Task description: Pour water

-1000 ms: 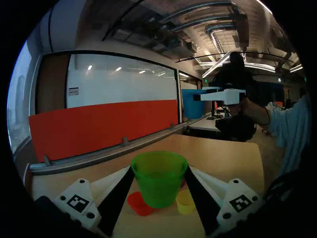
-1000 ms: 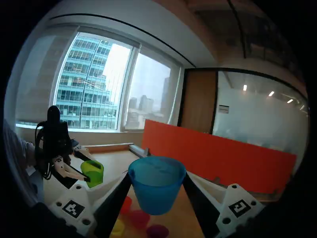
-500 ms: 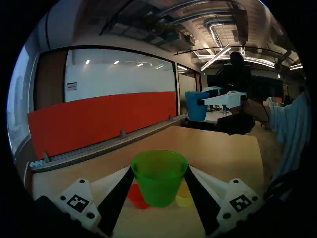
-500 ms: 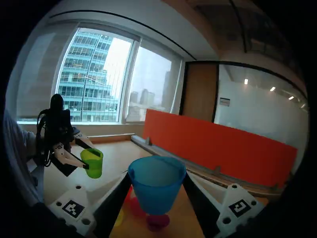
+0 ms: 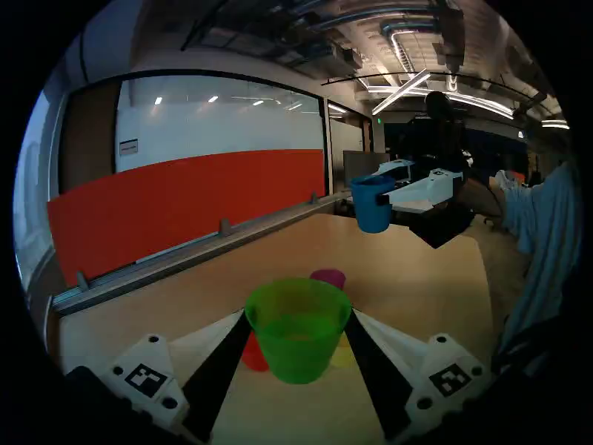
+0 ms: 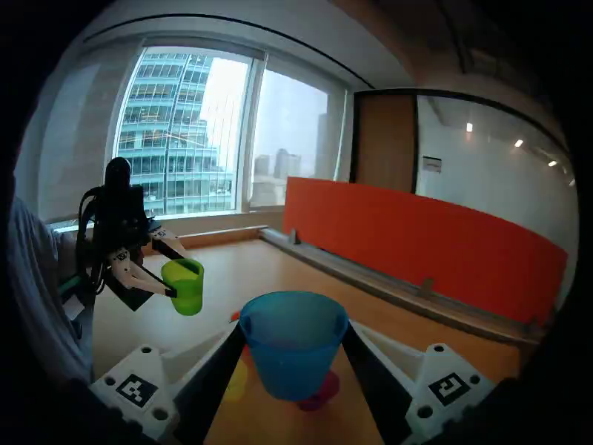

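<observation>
Now, over the wooden table, both cups are held upright in the air, well apart. The left gripper squeezes the green cup between both fingers; the right gripper likewise squeezes the blue cup. Seemingly the pour is not yet begun: next, bring the rims close and tilt one, above the small cups.

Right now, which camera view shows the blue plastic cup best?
The right gripper view: the blue plastic cup sits close and large in the right gripper. The left gripper view shows it small and far off.
</observation>
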